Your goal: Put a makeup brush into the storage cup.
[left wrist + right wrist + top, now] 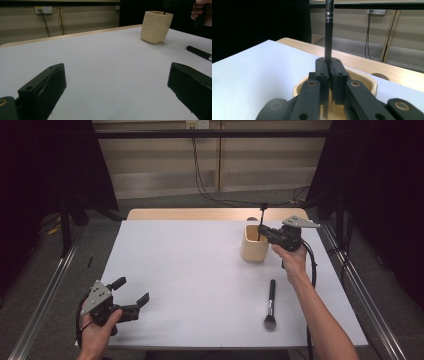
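Well left of the beige cup point(255, 244) and nearer the person, the left gripper point(134, 294) rests at the white table's point(190, 270) front edge, jaws wide apart around nothing. The right gripper point(261, 231) is just over the cup, jaws clamped on an upright black brush handle point(328, 32) whose lower end is inside it. A second makeup brush point(270, 304) lies flat in front of the cup.
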